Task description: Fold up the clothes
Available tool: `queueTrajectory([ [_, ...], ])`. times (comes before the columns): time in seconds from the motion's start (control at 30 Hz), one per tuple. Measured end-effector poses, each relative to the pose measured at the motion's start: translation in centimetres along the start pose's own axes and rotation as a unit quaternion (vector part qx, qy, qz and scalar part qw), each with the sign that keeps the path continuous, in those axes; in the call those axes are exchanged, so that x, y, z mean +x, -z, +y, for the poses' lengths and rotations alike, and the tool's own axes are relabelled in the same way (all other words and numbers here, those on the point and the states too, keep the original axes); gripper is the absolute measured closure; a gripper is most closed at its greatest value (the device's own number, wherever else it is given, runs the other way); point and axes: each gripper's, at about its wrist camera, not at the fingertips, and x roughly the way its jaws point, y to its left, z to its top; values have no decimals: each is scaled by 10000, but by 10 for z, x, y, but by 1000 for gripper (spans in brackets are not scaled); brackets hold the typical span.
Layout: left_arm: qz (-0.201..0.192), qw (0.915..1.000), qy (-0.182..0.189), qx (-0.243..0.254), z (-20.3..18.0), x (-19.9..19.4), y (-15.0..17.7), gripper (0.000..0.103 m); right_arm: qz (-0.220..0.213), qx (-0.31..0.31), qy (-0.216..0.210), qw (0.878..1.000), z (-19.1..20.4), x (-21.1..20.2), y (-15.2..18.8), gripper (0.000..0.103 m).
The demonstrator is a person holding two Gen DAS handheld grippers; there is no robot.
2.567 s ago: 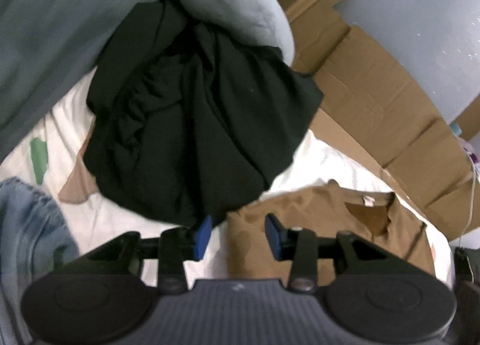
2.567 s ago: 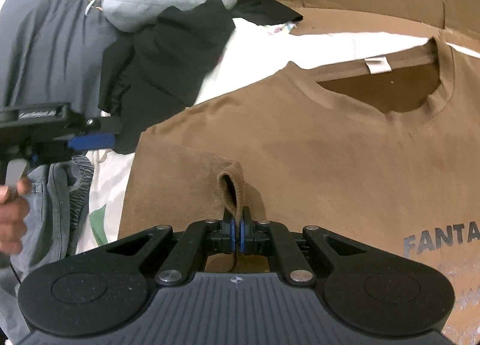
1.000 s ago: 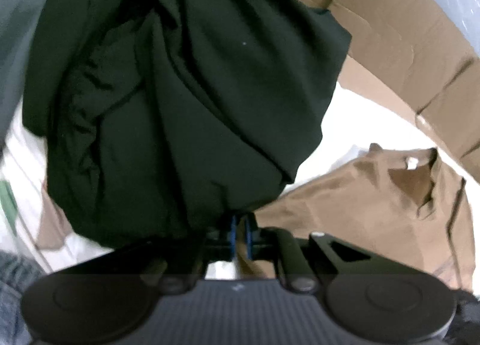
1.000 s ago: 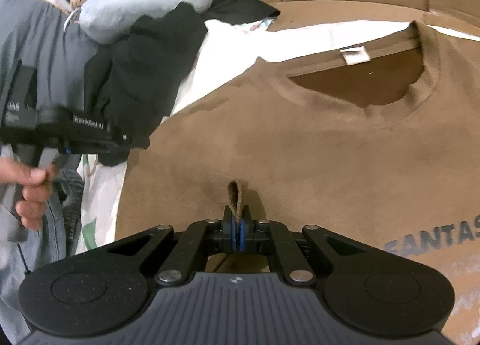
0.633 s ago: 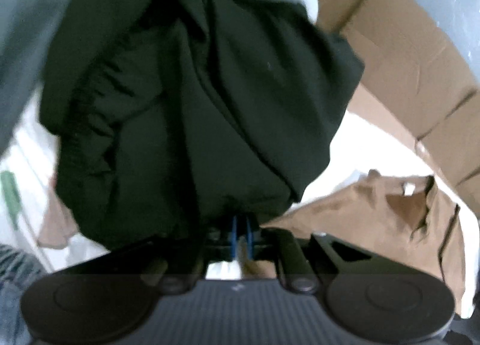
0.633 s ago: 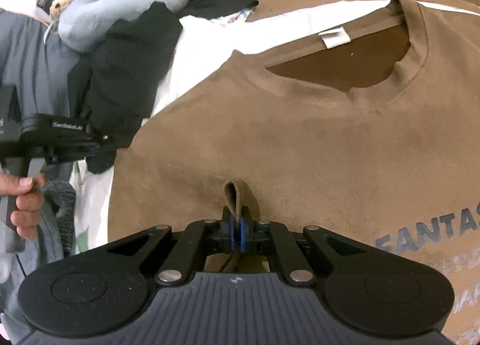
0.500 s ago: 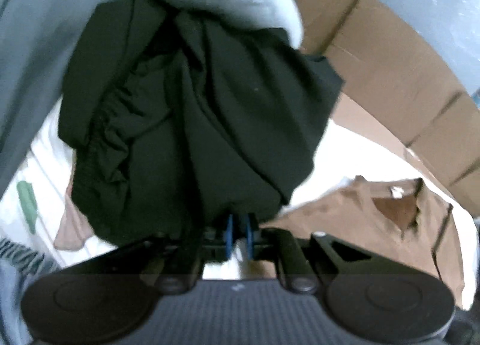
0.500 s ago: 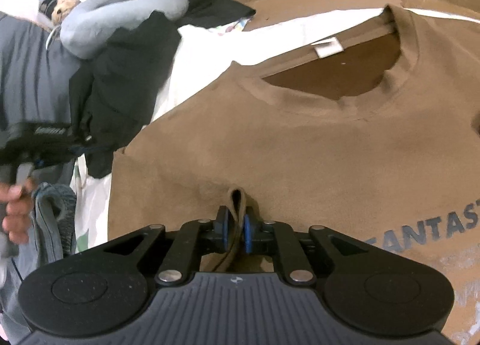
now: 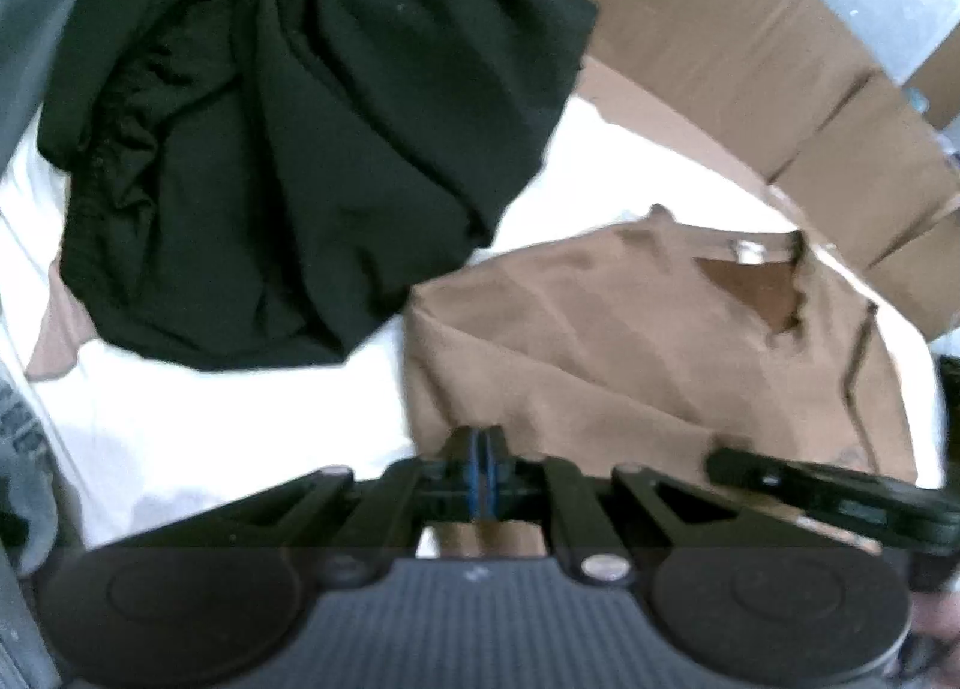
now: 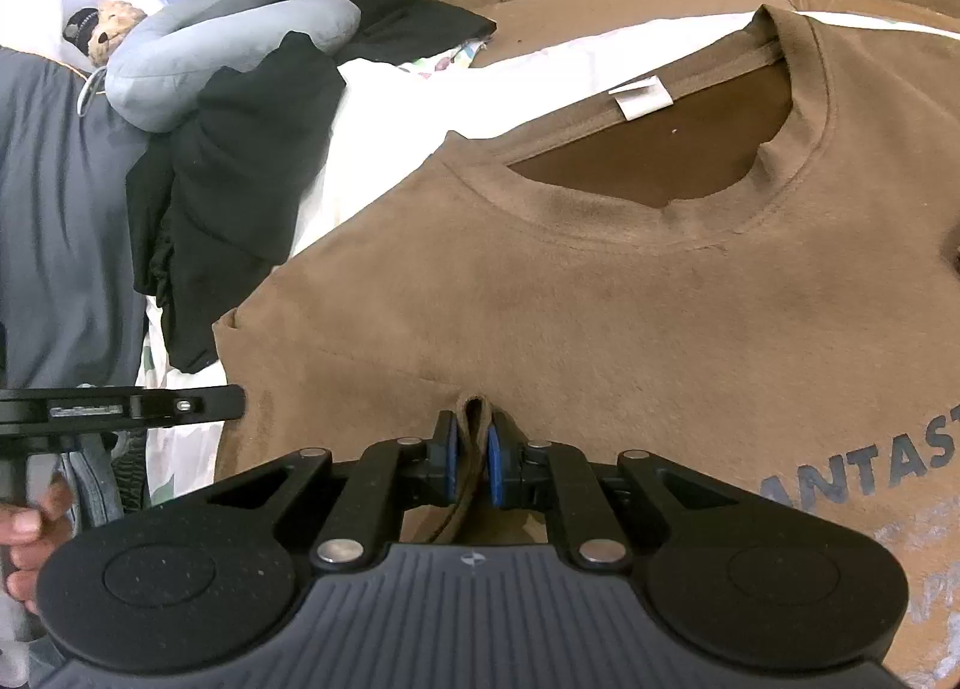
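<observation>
- Brown T-shirt (image 10: 630, 317) lies flat on the white sheet (image 9: 240, 419), collar at 1 o'clock in the right wrist view, grey lettering at 4 o'clock.
- Right gripper (image 10: 471, 464): blue pads slightly apart with a raised fold of the shirt between them; pads look loose on it, not pinching hard.
- Left gripper (image 9: 478, 470): clenched, pads together at the shirt's near edge; cannot tell if fabric is caught.
- Black garment (image 9: 288, 137) heaped at 11 o'clock in the left wrist view, cardboard (image 9: 750, 59) at 1 o'clock.
</observation>
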Motion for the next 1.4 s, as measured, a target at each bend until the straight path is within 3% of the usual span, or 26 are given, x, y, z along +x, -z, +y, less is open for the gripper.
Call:
queueTrajectory([
  [0.27, -85, 9987, -358, 350, -12, 11, 2, 101, 66, 691, -276, 9972, -14, -5, 3, 90],
  [0.3, -96, 9987, -353, 353, -12, 11, 3, 101, 158, 791, -370, 9961, -17, -4, 8, 77],
  [0.37, -104, 9989, -320, 336, -10, 9, 4, 101, 191, 891, -613, 9940, -19, -5, 17, 67],
  [0.7, -211, 9989, -77, 421, -20, -16, 30, 100, 534, 909, -1310, 9858, -4, -3, 49, 67],
  [0.77, -289, 9989, 11, 357, -22, -28, 39, 100, 589, 904, -1403, 9842, -2, -2, 52, 69],
  [0.83, -338, 9988, 116, 326, -26, -39, 50, 100, 653, 773, -1423, 9846, 2, -3, 54, 86],
  [0.93, -333, 9987, 148, 349, -32, -54, 71, 99, 693, 615, -1490, 9845, 6, -8, 55, 96],
  [1.1, -148, 9997, 95, 187, -30, -63, 103, 99, 595, 757, -1579, 9827, 3, -26, 55, 96],
  [1.2, -82, 9997, 133, 194, -33, -68, 118, 99, 467, 814, -1690, 9811, 1, -36, 56, 103],
  [1.4, -52, 9975, 698, -91, -42, -79, 144, 95, 364, 735, -1770, 9808, 3, -41, 56, 103],
])
